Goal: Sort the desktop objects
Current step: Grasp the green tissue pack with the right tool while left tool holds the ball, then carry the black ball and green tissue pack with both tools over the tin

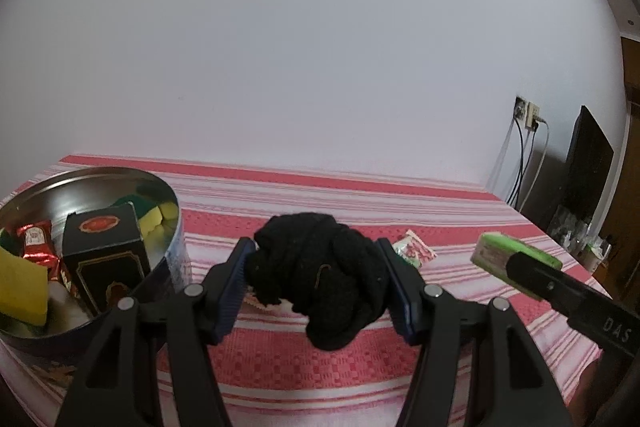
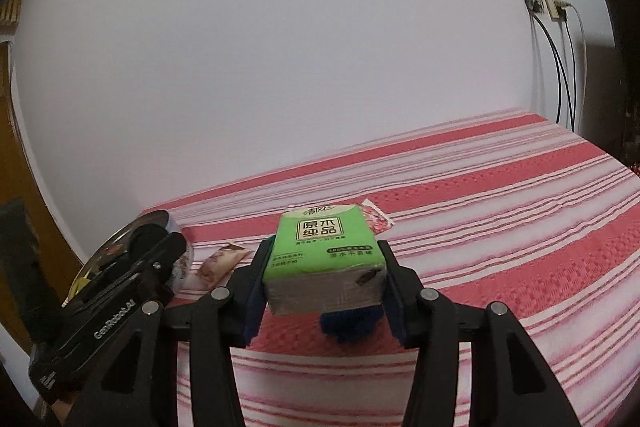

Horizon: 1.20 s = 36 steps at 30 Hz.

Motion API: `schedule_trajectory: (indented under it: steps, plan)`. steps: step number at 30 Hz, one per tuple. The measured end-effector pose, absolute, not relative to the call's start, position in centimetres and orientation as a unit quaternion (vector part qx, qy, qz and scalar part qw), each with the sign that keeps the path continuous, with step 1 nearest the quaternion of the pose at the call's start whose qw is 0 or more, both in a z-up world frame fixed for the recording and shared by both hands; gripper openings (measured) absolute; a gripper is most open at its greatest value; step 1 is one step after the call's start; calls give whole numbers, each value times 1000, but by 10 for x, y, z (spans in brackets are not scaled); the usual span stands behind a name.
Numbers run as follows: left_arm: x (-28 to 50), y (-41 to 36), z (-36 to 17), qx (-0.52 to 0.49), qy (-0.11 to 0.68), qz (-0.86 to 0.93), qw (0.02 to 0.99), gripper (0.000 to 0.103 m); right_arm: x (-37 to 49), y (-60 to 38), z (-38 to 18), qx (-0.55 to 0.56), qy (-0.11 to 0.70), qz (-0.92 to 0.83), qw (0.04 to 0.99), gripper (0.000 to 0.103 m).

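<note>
My left gripper (image 1: 316,247) is shut on a balled black cloth (image 1: 320,283), which it holds just above the striped tablecloth, right of a round metal tin (image 1: 174,199). In the tin lie a black box (image 1: 104,259), yellow sponges and red sachets. My right gripper (image 2: 325,247) is shut on a green tissue pack (image 2: 320,251); both pads press its sides and it is off the table. That pack (image 1: 512,251) also shows at the right of the left wrist view. A blue fuzzy thing (image 2: 352,323) lies under it.
A pink sachet (image 2: 376,219) lies behind the tissue pack, and a brown one (image 2: 222,261) beside the tin (image 2: 120,239). The red-and-white striped tablecloth (image 2: 500,227) stretches right toward wall sockets (image 2: 544,3), hanging cables and a dark screen.
</note>
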<state>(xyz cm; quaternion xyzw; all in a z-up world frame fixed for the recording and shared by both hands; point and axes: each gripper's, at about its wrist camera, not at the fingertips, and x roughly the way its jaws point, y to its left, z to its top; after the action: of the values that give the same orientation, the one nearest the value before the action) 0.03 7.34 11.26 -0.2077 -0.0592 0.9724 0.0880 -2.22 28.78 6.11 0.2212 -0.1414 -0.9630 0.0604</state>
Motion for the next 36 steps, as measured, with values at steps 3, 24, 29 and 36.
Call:
schedule_trajectory:
  steps: [3,24,29,36]
  plan:
    - [0,70,109,-227,-57,969,83,61,-23,278,62,222,-144,-962,71,52]
    - [14,40,117,-237,-34,969,67,61,-23,227,81,216,-127,-960,122,52]
    - [18,29,123,-227,-43,971,67,61,-27,210,88,213,-120,-959,140,52]
    - [26,-9,127,-220,-67,972,40,61,-30,185,97,203,-104,-959,170,52]
